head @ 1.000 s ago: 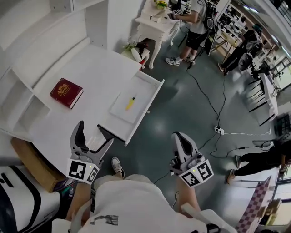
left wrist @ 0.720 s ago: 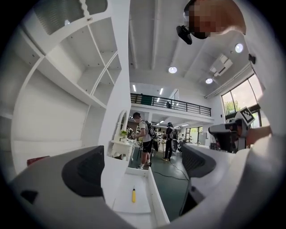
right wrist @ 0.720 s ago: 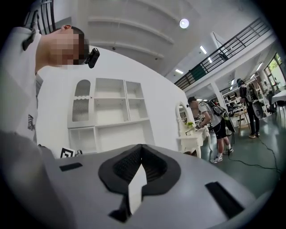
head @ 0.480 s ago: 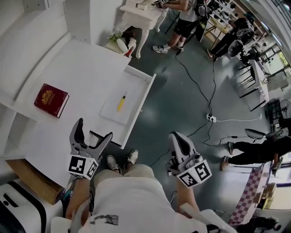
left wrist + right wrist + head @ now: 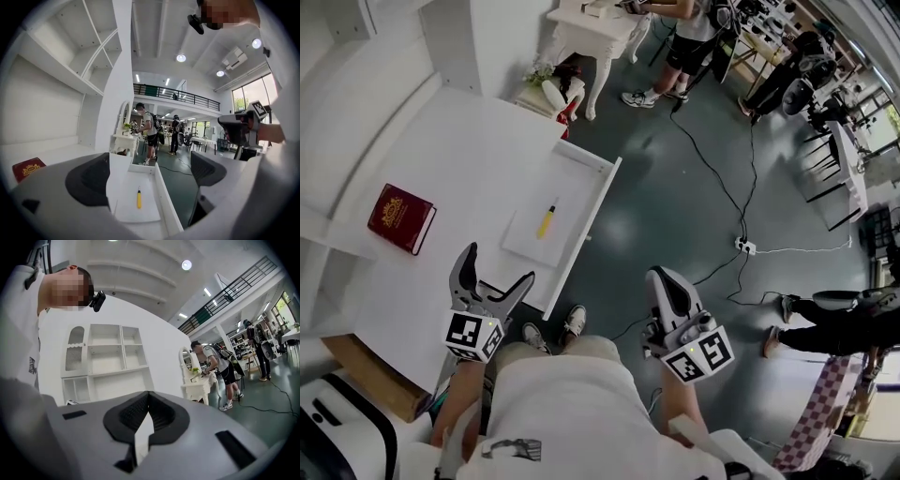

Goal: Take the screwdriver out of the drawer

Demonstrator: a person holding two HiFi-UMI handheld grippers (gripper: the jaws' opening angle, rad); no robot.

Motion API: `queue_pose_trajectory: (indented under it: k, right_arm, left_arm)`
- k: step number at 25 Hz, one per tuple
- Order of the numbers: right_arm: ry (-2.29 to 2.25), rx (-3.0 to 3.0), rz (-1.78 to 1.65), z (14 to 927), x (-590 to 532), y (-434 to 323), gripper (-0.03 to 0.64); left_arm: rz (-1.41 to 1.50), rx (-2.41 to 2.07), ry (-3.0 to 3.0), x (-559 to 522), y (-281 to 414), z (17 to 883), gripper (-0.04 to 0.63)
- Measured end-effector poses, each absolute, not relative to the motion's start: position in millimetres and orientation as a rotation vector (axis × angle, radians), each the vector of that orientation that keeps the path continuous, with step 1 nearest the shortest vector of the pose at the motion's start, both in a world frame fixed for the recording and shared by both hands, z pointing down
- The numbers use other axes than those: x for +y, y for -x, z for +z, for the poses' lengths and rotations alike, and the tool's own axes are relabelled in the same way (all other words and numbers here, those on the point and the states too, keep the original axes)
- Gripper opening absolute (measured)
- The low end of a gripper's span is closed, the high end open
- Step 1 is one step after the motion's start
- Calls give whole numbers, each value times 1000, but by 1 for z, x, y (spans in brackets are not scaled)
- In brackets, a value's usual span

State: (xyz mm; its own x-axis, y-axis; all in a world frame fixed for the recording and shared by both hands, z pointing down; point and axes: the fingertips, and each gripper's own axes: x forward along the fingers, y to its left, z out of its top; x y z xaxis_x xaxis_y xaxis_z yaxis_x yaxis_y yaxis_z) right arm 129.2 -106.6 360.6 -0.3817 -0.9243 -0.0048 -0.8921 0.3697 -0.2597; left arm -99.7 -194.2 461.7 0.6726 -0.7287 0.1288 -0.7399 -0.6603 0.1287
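Left fingers (image 5: 89,180) released and spread wide, nothing gripped. Through the gap: the drawer (image 5: 163,199) and the screwdriver (image 5: 138,198) lying in it, well apart from the tips. Right fingers (image 5: 133,416) clenched, tips meeting, nothing between them.

Head view:
- Left gripper (image 5: 492,281) at lower left, at the front edge of the worktop (image 5: 459,141), near the closest corner of the drawer (image 5: 602,192).
- Right gripper (image 5: 664,284) at lower centre-right, over the grey floor (image 5: 675,206), well apart from the drawer. It also shows at the right edge of the left gripper view (image 5: 239,129).
- Drawer is white and shallow, pulled out from the worktop, running toward upper right.
- Screwdriver (image 5: 546,218) has a yellow handle and a thin shaft. It lies flat on the drawer floor along the drawer's length, left of frame centre, shaft pointing to the far end. Neither gripper touches it.
- Red book (image 5: 401,217) lies flat on the worktop at mid left, well apart from the drawer. It shows low left in the left gripper view (image 5: 27,168).
- Two shoes (image 5: 574,322) on the floor just below the drawer's near end.

Background: a small white table (image 5: 591,28) at top centre, with a person (image 5: 684,33) standing beside it. A cable (image 5: 712,173) runs across the floor to a power strip (image 5: 746,247) at right. The right gripper view looks at white shelves (image 5: 108,362) at centre left.
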Motion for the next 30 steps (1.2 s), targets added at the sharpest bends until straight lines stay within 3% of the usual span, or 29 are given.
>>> queue_pose_trajectory:
  k: [18, 30]
  right_arm:
    - [1579, 2537, -570, 432, -147, -164, 9]
    - [1662, 2518, -674, 468, -140, -176, 9]
  left_arm:
    - [694, -960, -2457, -291, 2, 669, 513]
    - [950, -885, -2274, -337, -20, 773, 391]
